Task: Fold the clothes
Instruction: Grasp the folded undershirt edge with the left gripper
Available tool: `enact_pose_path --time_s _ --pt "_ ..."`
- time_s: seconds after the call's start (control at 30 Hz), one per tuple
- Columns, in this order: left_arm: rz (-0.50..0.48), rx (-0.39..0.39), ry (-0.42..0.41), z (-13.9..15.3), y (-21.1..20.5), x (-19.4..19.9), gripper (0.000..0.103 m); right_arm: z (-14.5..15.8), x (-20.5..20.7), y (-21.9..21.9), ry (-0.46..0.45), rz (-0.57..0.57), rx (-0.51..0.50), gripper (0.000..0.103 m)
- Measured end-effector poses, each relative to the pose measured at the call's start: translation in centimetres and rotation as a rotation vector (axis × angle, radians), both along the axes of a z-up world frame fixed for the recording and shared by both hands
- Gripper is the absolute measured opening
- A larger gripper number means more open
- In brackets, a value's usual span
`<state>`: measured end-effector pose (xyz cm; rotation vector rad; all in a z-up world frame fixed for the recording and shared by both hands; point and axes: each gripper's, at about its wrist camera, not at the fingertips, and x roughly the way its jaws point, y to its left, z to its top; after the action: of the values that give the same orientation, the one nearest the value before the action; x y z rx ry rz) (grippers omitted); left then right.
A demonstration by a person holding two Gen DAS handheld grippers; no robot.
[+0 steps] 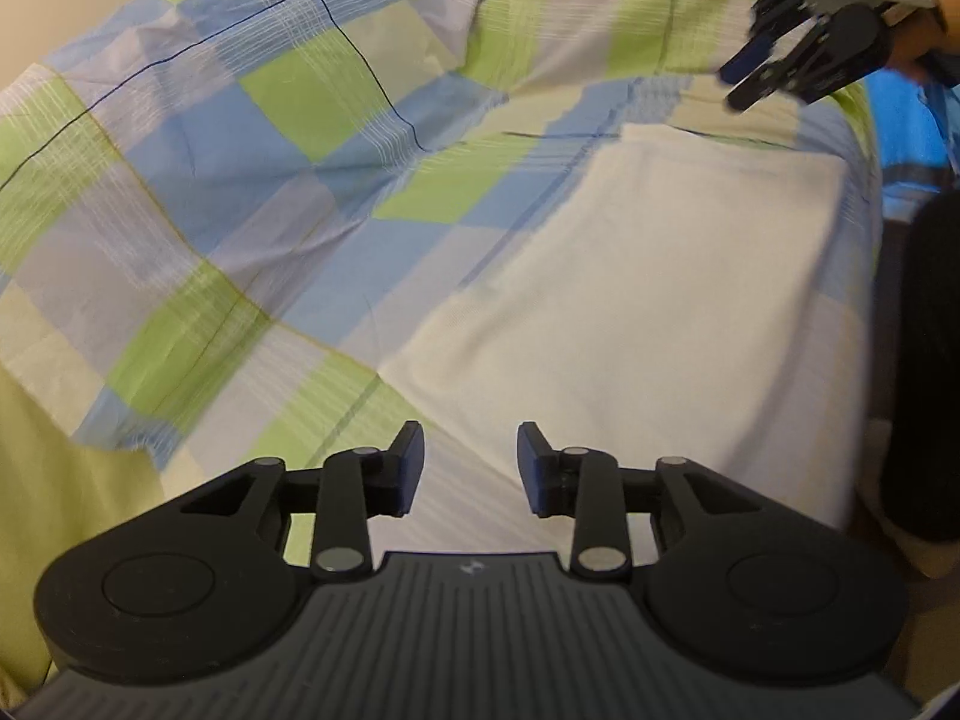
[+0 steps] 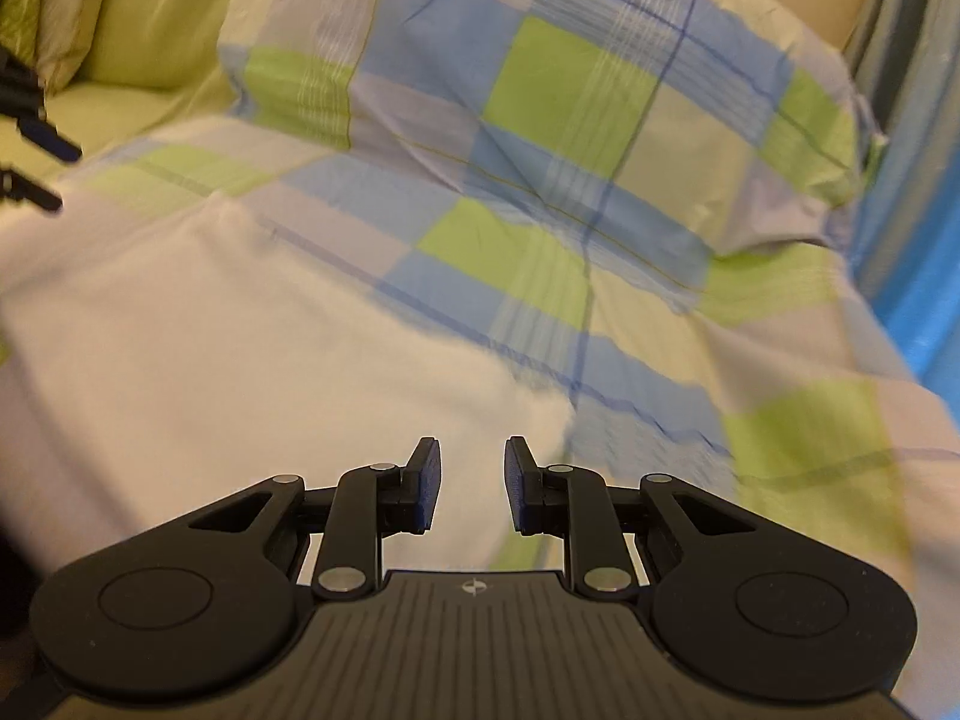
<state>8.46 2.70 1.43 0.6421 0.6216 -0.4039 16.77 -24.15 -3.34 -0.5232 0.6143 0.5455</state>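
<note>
Hovering both grippers over cream garment (image 1: pixel 630 300), flat rectangle on checked bedspread (image 1: pixel 240 150) | left gripper (image 1: pixel 471 465) jaws parted, empty | right gripper (image 2: pixel 468 483) jaws parted, empty | I judge: fits folded or mid-fold.

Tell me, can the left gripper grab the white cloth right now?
Probably yes. The left gripper is open and empty, the white cloth lies flat right ahead, and nothing sits between them.
</note>
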Motion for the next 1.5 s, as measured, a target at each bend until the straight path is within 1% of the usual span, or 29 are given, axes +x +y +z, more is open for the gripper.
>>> enact_pose_path --time_s 0.13,0.2,0.27,0.3,0.37,0.4,0.47,0.57,0.63,0.7,0.77,0.83,0.9,0.93,1.0,1.03,1.07,1.1,1.13,1.17,1.27,1.33,1.47,1.5 --pt "-0.069 -0.030 0.006 -1.5 0.2 4.2 0.031 -1.7 5.5 2.4 0.046 0.035 -0.001 0.023" --pt "-0.084 -0.050 0.037 -2.3 0.2 5.7 0.031 -2.7 6.4 3.0 0.097 0.038 -0.031 0.023" --pt "-0.072 -0.080 0.106 -2.6 0.2 7.0 0.031 -3.4 6.5 3.2 0.165 0.018 -0.055 0.023" --pt "-0.071 -0.089 0.139 -2.4 0.0 7.3 0.031 -3.3 6.3 3.1 0.193 0.001 -0.056 0.023" --pt "-0.083 -0.096 0.203 -1.5 -0.8 7.8 0.031 -2.0 5.8 2.7 0.237 -0.042 -0.035 0.023" --pt "-0.095 -0.094 0.234 -1.0 -1.3 8.1 0.033 -1.1 5.3 2.3 0.270 -0.080 -0.002 0.023" --pt "-0.143 -0.095 0.311 0.5 -2.6 9.0 0.038 0.9 4.4 1.5 0.335 -0.157 0.063 0.027" --pt "-0.211 -0.123 0.407 2.5 -5.1 11.1 0.043 3.5 2.4 0.5 0.454 -0.275 0.159 0.030" --pt "-0.256 -0.135 0.451 3.3 -7.2 12.9 0.046 4.8 0.7 -0.2 0.536 -0.350 0.222 0.034" --pt "-0.296 -0.148 0.492 3.9 -9.2 14.8 0.047 5.5 -0.6 -1.1 0.600 -0.433 0.276 0.038" --pt "-0.331 -0.161 0.524 3.7 -11.6 17.1 0.048 5.9 -1.6 -2.1 0.660 -0.526 0.329 0.038" --pt "-0.356 -0.161 0.547 2.8 -14.0 19.3 0.049 6.1 -2.4 -3.0 0.693 -0.612 0.368 0.039" --pt "-0.377 -0.149 0.573 1.4 -16.2 21.6 0.049 6.3 -2.9 -4.0 0.699 -0.672 0.392 0.039" --pt "-0.384 -0.146 0.590 0.5 -17.4 22.7 0.049 6.4 -3.1 -4.4 0.701 -0.701 0.403 0.041" --pt "-0.403 -0.125 0.621 -1.5 -19.5 24.6 0.049 6.1 -3.2 -5.2 0.702 -0.746 0.405 0.043" --pt "-0.415 -0.106 0.636 -2.5 -20.4 25.3 0.044 5.8 -3.1 -5.6 0.704 -0.773 0.403 0.043" --pt "-0.437 -0.068 0.618 -3.1 -21.0 25.4 0.038 5.6 -3.0 -6.1 0.704 -0.802 0.404 0.043" --pt "-0.461 -0.028 0.597 -3.7 -21.6 25.3 0.025 5.5 -2.9 -6.6 0.703 -0.831 0.409 0.043" --pt "-0.514 -0.009 0.578 -3.9 -22.0 24.7 0.013 5.3 -2.8 -7.0 0.701 -0.859 0.414 0.043" --pt "-0.559 0.021 0.542 -3.9 -22.1 23.7 0.010 5.2 -2.7 -7.5 0.701 -0.882 0.417 0.043" --pt "-0.683 0.106 0.437 -3.7 -22.3 20.9 0.010 4.5 -2.4 -8.4 0.715 -0.925 0.424 0.043" --pt "-0.711 0.130 0.417 -3.5 -22.1 20.2 0.011 4.1 -2.3 -8.8 0.729 -0.944 0.429 0.043" --pt "-0.756 0.165 0.381 -2.9 -22.1 20.2 0.011 3.5 -2.3 -9.2 0.756 -0.988 0.463 0.043" --pt "-0.772 0.173 0.370 -2.8 -22.2 20.2 0.013 3.3 -2.3 -9.3 0.762 -0.998 0.470 0.043"
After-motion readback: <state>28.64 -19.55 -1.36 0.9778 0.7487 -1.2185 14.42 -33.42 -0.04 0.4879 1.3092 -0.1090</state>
